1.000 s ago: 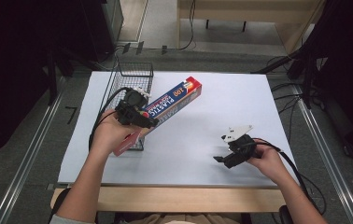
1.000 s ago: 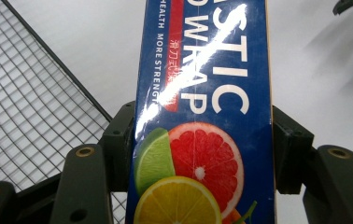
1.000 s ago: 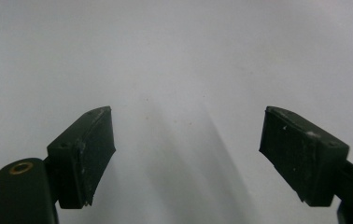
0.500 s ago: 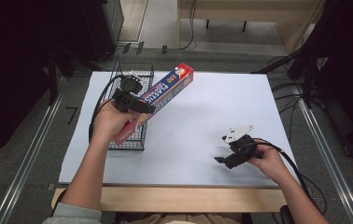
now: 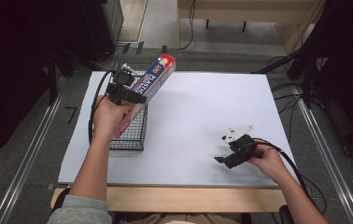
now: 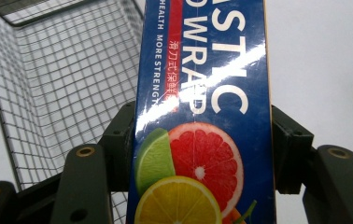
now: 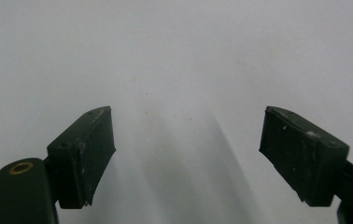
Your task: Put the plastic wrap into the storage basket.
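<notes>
The left gripper (image 5: 130,95) pinches a long blue and red box of plastic wrap (image 5: 147,88), one jaw pressed to each long side of it. In the left gripper view the box (image 6: 202,116) runs straight up between the two black jaws, its printed face (a lime wedge, a grapefruit half and an orange slice under white lettering) turned to the camera. The box is held off the table at a slant, its red far end pointing up and to the right, its near end low over the wire basket (image 5: 135,135). That basket (image 6: 62,74) stands at the left of the white table (image 5: 202,121), its mesh floor and walls showing behind the box.

The right gripper (image 5: 226,156) rests low at the near right of the table, well apart from the basket, held in the person's right hand (image 5: 268,158). Its jaws are spread wide with nothing between them, only bare white tabletop (image 7: 179,70) beyond.
</notes>
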{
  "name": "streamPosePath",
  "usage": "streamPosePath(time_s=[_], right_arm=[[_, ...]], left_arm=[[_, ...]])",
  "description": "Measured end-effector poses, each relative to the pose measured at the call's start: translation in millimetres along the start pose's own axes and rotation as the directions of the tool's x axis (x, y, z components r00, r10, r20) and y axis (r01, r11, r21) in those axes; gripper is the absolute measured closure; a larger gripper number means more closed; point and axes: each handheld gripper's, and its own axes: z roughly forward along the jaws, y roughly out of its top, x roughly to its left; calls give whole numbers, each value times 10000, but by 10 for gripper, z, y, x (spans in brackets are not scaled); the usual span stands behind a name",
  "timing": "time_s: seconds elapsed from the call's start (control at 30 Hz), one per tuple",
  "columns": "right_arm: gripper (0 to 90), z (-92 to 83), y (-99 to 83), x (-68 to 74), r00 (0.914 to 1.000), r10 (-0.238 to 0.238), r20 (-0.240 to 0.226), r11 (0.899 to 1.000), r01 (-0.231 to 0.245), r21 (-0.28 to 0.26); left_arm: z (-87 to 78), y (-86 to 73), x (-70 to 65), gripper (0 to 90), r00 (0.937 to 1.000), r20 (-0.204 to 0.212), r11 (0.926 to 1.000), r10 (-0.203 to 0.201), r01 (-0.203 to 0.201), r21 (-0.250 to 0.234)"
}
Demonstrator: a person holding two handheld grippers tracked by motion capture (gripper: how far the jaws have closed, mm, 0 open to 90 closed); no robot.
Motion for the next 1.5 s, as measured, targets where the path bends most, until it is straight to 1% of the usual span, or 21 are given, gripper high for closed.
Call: streamPosePath(time_s=[0.1, 0.13, 0.23, 0.3, 0.33, 0.47, 0.53, 0.6, 0.67, 0.77, 0.8, 0.87, 0.97, 1.0, 1.13, 1.17, 1.3, 1.33, 1.43, 1.47, 1.5], right_arm=[[185, -2, 0, -5, 10000, 32, 4, 10000, -32, -25], [185, -3, 1, -4, 10000, 51, -16, 10000, -51, -29], [185, -6, 2, -3, 10000, 97, -8, 9999, -97, -34], [184, -6, 0, -3, 10000, 62, -16, 10000, -62, -31], [185, -5, 0, -3, 10000, 60, -15, 10000, -60, -31], [184, -1, -2, -5, 10000, 37, -33, 10000, -37, 1], [184, 0, -2, -6, 10000, 43, -44, 10000, -43, 3], [184, -2, -2, -5, 10000, 40, -21, 10000, -40, -22], [185, -4, 1, -1, 9999, 85, -59, 10000, -85, -44], [184, -7, 1, 0, 9999, 90, -102, 9999, -91, -117], [184, -6, 2, 0, 9999, 91, -102, 9999, -92, -97], [184, -3, 0, 4, 10000, 58, -77, 10000, -59, -63], [184, 1, 0, 10, 10000, 39, -85, 10000, -39, -57], [184, 2, 0, 10, 9999, 13, -109, 10000, -14, -68], [185, -7, 6, 18, 9998, 141, -156, 9998, -142, -104], [184, -10, 8, 20, 9998, 105, -164, 9998, -108, -156], [184, -4, 8, 23, 9998, 102, -198, 9999, -104, -135], [185, -3, 8, 24, 9998, 97, -201, 9999, -100, -123], [184, -2, 9, 27, 9998, 80, -205, 9999, -84, -149], [184, -1, 9, 28, 9998, 82, -206, 9999, -85, -143], [184, -2, 9, 28, 9997, 83, -208, 9999, -85, -134]], left_arm=[[23, 3, 38, 400, 9996, -200, 9997, -192, 194, 115], [40, 0, 60, 400, 9991, -245, 9993, -339, 344, 177], [84, -2, 106, 400, 9967, -636, 9982, -504, 524, 298], [101, -13, 162, 401, 9955, -545, 9965, -778, 793, 260], [103, -16, 182, 400, 9951, -524, 9960, -835, 850, 261], [103, -32, 247, 401, 9915, -683, 9934, -1105, 1122, 224], [107, -32, 269, 400, 9880, -845, 9909, -1296, 1321, 247], [123, -30, 296, 399, 9825, -1050, 9873, -1538, 1570, 228], [128, -30, 318, 400, 9785, -1183, 9846, -1689, 1731, 260], [136, -30, 355, 400, 9730, -1215, 9795, -1961, 2002, 226], [137, -32, 368, 399, 9717, -1295, 9790, -1974, 2022, 243], [140, -40, 396, 399, 9704, -1309, 9778, -2031, 2081, 257], [155, -52, 423, 399, 9657, -1430, 9746, -2165, 2223, 256], [163, -57, 431, 399, 9636, -1424, 9724, -2261, 2320, 261], [196, -76, 454, 398, 9613, -1319, 9688, -2417, 2467, 228], [199, -80, 463, 398, 9595, -1302, 9667, -2497, 2549, 242], [228, -99, 488, 399, 9534, -1441, 9621, -2650, 2713, 259], [231, -103, 492, 399, 9538, -1452, 9623, -2630, 2702, 321], [263, -104, 483, 399, 9504, -1611, 9611, -2659, 2743, 319], [271, -103, 480, 398, 9506, -1663, 9619, -2621, 2713, 346], [276, -102, 480, 398, 9498, -1658, 9606, -2655, 2752, 383]])
